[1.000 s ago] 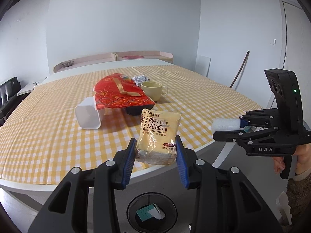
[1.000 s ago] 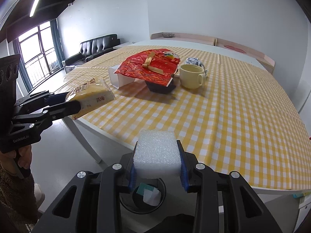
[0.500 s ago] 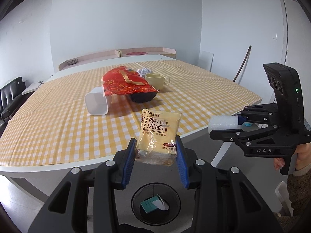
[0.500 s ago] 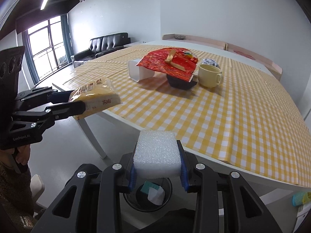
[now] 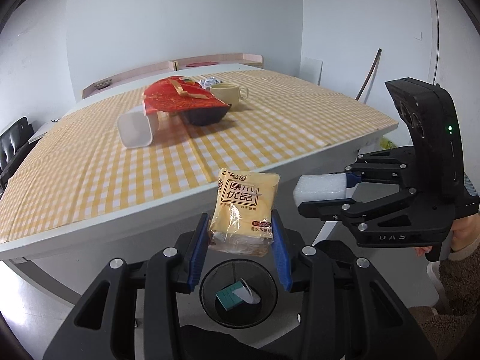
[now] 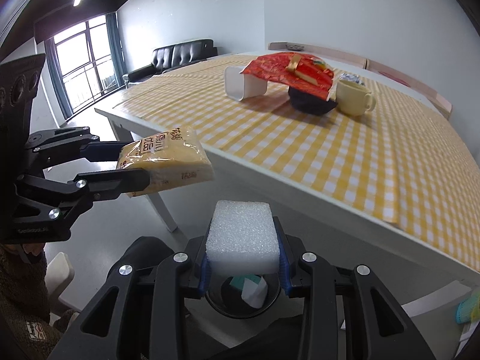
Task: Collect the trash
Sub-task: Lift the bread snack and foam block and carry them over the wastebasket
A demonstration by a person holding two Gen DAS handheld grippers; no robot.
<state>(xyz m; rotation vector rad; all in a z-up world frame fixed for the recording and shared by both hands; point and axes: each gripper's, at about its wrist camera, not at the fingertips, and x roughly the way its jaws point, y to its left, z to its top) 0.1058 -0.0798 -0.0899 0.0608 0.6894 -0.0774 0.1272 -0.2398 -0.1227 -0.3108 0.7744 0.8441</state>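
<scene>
My left gripper point(image 5: 240, 234) is shut on a yellow snack packet point(image 5: 244, 210), held off the table's near edge and over a black trash bin point(image 5: 238, 294) on the floor. The bin holds a teal box and white paper. My right gripper point(image 6: 242, 252) is shut on a white foam block point(image 6: 242, 237), also above the trash bin point(image 6: 243, 297). In the left wrist view the right gripper point(image 5: 322, 193) with the foam block point(image 5: 319, 187) hangs to the right. In the right wrist view the left gripper point(image 6: 135, 165) with the packet point(image 6: 168, 162) hangs at left.
The table point(image 5: 90, 180) has a yellow checked cloth. On it stand a white container point(image 5: 133, 130), a black bowl point(image 5: 205, 115) under a red wrapper point(image 5: 177, 99), a cream mug point(image 5: 229, 94) and crumpled foil point(image 5: 207, 82). A black sofa point(image 6: 177, 55) stands by the window.
Both grippers have drawn back from the table and sunk, each still holding its item. The table edge now lies beyond the packet and foam, and the bin shows larger below.
</scene>
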